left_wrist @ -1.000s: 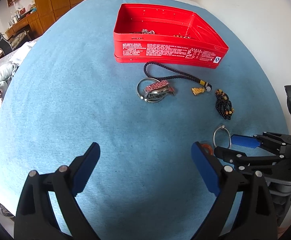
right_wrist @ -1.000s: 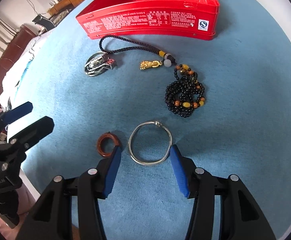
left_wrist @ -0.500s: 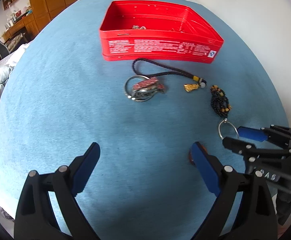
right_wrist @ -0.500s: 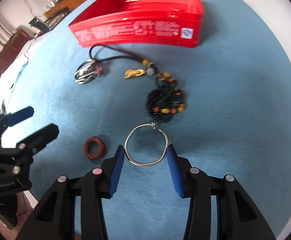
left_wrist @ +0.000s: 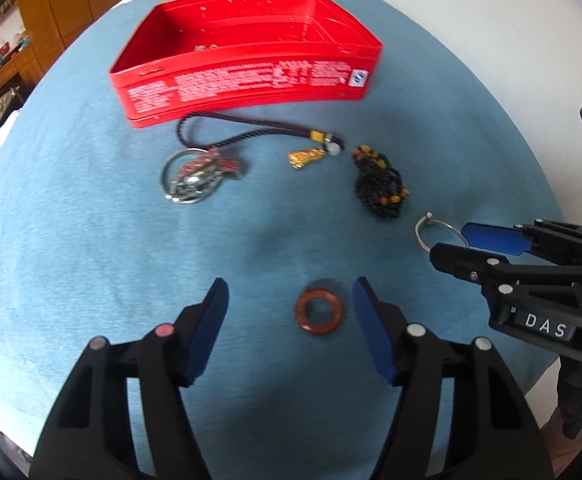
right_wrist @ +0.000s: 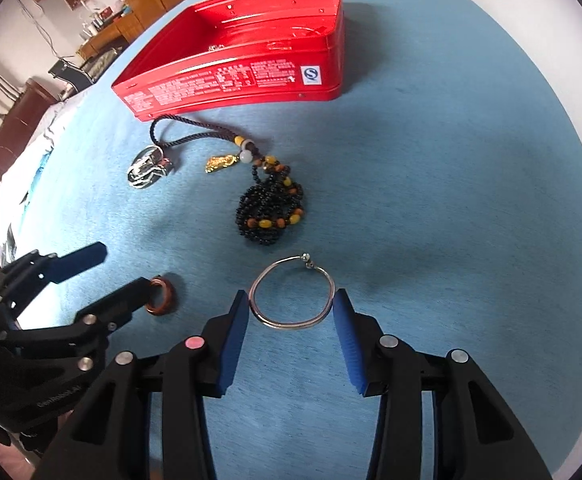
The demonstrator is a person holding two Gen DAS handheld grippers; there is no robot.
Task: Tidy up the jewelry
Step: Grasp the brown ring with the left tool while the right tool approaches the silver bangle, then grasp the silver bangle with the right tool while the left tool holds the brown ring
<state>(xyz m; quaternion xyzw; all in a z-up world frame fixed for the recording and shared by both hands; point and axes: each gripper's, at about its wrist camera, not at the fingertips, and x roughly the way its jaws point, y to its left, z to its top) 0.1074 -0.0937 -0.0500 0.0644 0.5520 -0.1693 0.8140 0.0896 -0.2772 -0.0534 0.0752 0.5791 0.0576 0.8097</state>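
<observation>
Two grippers hang over the blue cloth (left_wrist: 91,220), both pointing steeply down. In the lower middle of the left wrist view the left gripper (left_wrist: 291,304) is closing its jaws, and the brown ring (left_wrist: 319,312) lies flat between the blue pads, nearer the right-hand one; neither pad presses on it yet. In the lower middle of the right wrist view the right gripper (right_wrist: 291,308) straddles the silver bangle (right_wrist: 292,293), which lies flat on the cloth. Its blue pads sit right at the bangle's two sides, but I cannot tell whether they actually press on it.

Above the bangle in that view lies a heap of black beads (right_wrist: 270,216) with amber ones mixed in. Further up, a dark cord (right_wrist: 187,134) carries a gold charm (right_wrist: 219,163). A silver bracelet with red stones (left_wrist: 197,174) lies left of centre in the left wrist view. The red tin (left_wrist: 251,64) stands open at the top of both frames, with a few small pieces on its floor, too small to name.
</observation>
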